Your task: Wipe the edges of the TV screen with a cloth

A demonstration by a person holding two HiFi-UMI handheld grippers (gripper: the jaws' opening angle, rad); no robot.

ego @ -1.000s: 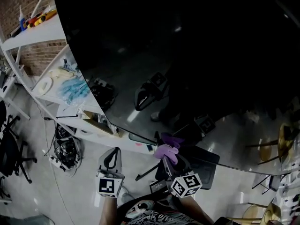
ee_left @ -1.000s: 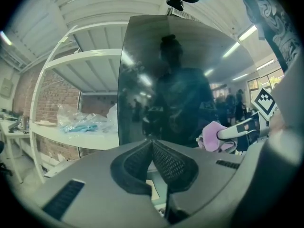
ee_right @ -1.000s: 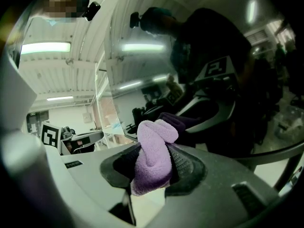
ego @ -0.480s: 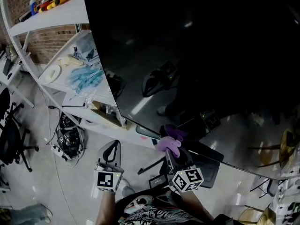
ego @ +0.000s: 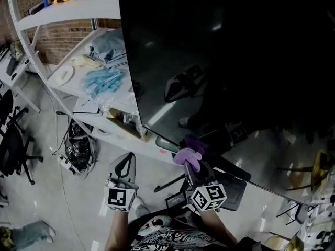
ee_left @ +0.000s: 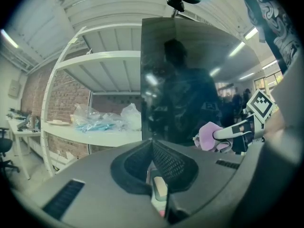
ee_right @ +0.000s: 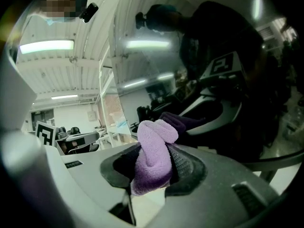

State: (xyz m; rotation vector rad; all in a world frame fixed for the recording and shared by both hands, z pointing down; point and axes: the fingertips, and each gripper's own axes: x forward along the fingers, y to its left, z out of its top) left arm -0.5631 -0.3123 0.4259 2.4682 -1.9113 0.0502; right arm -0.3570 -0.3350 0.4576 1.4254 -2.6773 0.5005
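Shelving: White shelves point(ego: 68, 12) stood at the far left, just beside the screen's left edge, with blue bagged items point(ego: 103, 80) on a middle shelf.
Left gripper: The left gripper point(ego: 125, 165) hung low and clear of the glass, its jaws pressed together with nothing between them.
Cloth: The lilac cloth point(ego: 186, 156) sat bunched at the screen's bottom edge, not far from the lower-left corner. Its darker reflection met it on the glass, so it looked to be touching or all but touching.
Right gripper: The right gripper point(ego: 192, 170) was clamped on the cloth, a folded lump standing proud of the jaw tips.
TV screen: The dark TV screen point(ego: 235, 61) filled the upper right, its bottom edge running down toward the right.
Step in hand: I judged it to be wiping along the bottom edge.
Doing it well: Only the cloth's lump should meet the panel, never the hard jaw tips. Light, even pressure would suit, following the border line and not drifting up into the middle.
Risk: The bunched cloth could slip in the jaws if dragged too hard.
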